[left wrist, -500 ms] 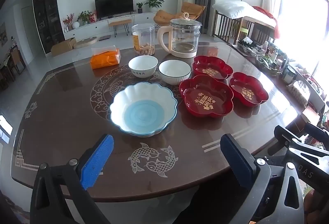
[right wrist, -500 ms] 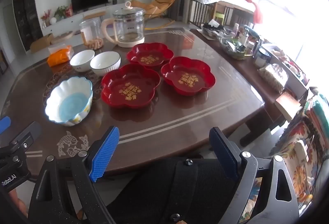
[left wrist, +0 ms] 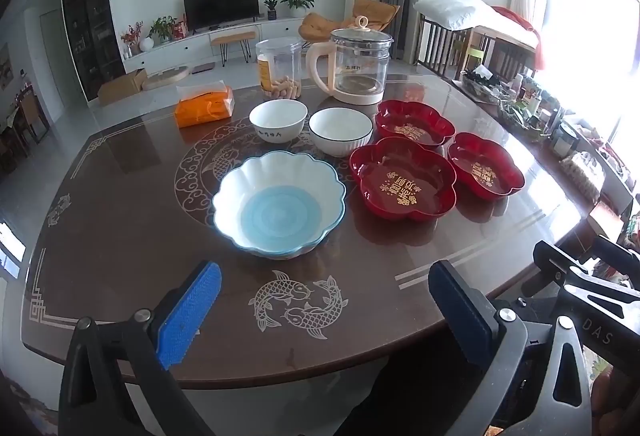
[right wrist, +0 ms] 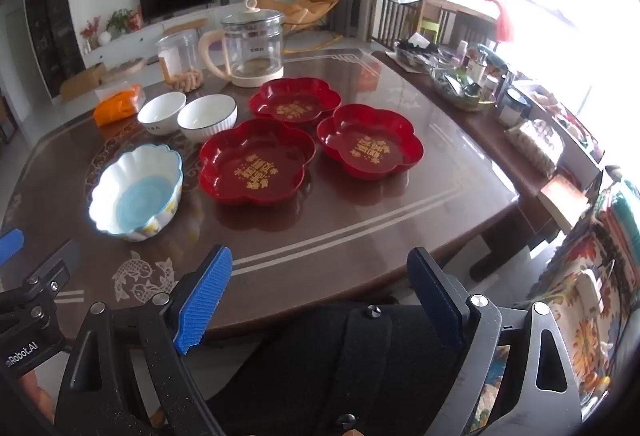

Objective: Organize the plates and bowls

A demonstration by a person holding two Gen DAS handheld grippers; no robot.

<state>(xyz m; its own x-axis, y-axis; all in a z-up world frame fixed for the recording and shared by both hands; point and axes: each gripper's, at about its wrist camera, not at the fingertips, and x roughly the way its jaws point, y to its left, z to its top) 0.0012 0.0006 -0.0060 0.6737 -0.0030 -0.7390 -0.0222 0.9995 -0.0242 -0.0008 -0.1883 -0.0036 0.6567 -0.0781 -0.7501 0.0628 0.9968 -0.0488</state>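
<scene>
A large scalloped bowl (left wrist: 279,205) (right wrist: 136,192), white with a blue inside, sits on the brown table (left wrist: 120,236). Behind it stand two small white bowls (left wrist: 278,120) (left wrist: 340,130). To the right lie three red flower-shaped plates with gold writing (left wrist: 403,178) (left wrist: 415,123) (left wrist: 485,166), also seen as red plates (right wrist: 257,161) (right wrist: 370,141) (right wrist: 295,101) in the right wrist view. My left gripper (left wrist: 324,300) hangs open above the near table edge, short of the large bowl. My right gripper (right wrist: 320,288) is open near the front edge, nothing between its fingers.
A glass kettle (left wrist: 356,66), a clear jar of snacks (left wrist: 280,70) and an orange tissue pack (left wrist: 205,105) stand at the table's far side. A side shelf crowded with bottles (right wrist: 472,80) runs along the right. A patterned chair (right wrist: 592,276) stands at the right front.
</scene>
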